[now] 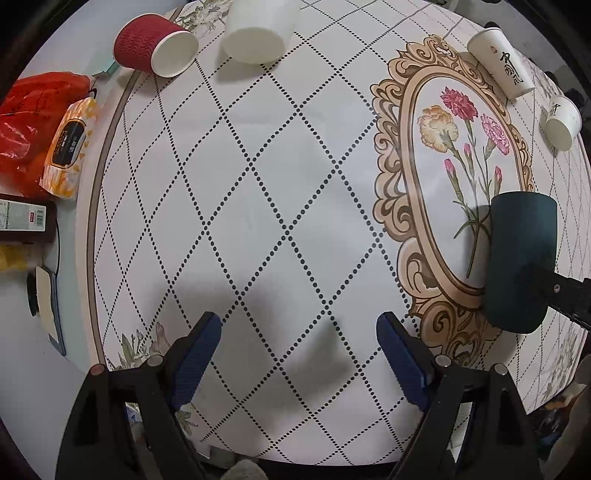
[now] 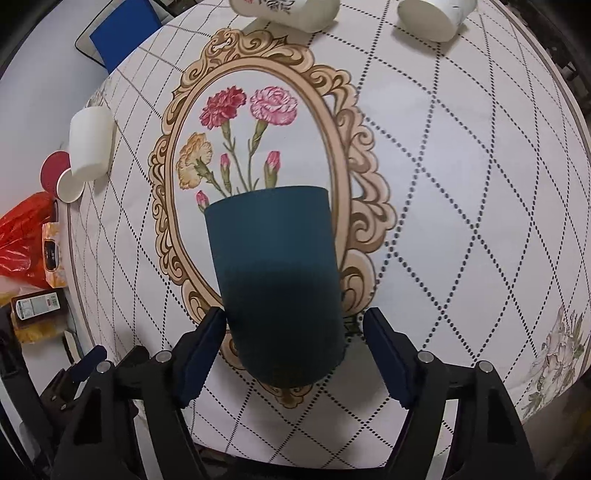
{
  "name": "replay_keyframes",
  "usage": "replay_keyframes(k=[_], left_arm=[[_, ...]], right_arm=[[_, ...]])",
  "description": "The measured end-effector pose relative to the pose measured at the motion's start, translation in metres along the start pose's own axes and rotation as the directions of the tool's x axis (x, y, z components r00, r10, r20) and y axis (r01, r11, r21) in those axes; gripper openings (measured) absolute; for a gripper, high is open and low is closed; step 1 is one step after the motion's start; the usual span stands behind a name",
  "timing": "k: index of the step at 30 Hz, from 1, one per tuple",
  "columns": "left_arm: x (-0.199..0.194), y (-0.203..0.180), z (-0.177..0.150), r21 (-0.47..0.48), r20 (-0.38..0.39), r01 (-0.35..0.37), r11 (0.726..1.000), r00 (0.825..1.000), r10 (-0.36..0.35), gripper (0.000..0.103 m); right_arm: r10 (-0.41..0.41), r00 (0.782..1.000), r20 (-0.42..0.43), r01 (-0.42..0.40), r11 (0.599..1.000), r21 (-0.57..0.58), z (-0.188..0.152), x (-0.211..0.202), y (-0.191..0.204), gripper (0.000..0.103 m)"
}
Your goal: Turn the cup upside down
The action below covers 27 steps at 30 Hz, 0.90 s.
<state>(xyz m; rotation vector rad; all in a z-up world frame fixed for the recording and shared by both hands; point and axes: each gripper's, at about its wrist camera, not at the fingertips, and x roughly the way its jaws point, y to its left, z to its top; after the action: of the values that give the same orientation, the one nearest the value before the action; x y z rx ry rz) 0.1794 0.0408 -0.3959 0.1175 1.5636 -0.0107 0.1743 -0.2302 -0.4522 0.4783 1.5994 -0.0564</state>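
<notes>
A dark teal cup (image 2: 277,280) stands on the flower-framed tablecloth, its flat closed end up and its mouth hidden. It sits between the fingers of my right gripper (image 2: 295,325), which is open; the left finger (image 2: 207,343) is close to the cup wall and the right finger (image 2: 384,350) stands clear of it. The same cup shows in the left wrist view (image 1: 521,262) at the right, with the right gripper's black finger beside it. My left gripper (image 1: 299,332) is open and empty, hovering over the diamond-patterned cloth.
A red ribbed cup (image 1: 155,44) and a white cup (image 1: 258,33) sit at the far left of the table. Two printed white cups (image 1: 502,61) (image 1: 563,122) sit at the far right. A red bag (image 1: 33,122) and tissue pack (image 1: 70,147) lie off the table's left edge.
</notes>
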Motion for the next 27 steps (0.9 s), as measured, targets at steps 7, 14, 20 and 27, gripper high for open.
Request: replay_keyframes(k=[7,14,20,27], left_arm=[[0.001,0.009,0.003,-0.008,0.006,0.011,1.000,1.000,-0.011,0.086],[-0.006,0.014,0.006,-0.018,0.024,0.040,0.999,0.999,-0.039,0.086],[0.003,0.011,0.004,-0.033,0.029,0.067,0.997,0.997,-0.066,0.086],[0.020,0.011,0.002,-0.108,0.007,0.097,0.989,0.995,-0.097,0.086]], right_arm=[[0.004,1.000,-0.025,-0.004,1.000,-0.006,0.003,0.001,0.006,0.076],[-0.021,1.000,0.005,0.021,0.987,-0.158,-0.001,-0.045,0.025,0.091],[-0.350,0.849,0.395,0.506,0.327,-0.798,-0.054,-0.084,0.109,0.098],[-0.303,0.681,0.666,0.338,-0.678,-0.653,-0.114,-0.017,0.095,0.098]])
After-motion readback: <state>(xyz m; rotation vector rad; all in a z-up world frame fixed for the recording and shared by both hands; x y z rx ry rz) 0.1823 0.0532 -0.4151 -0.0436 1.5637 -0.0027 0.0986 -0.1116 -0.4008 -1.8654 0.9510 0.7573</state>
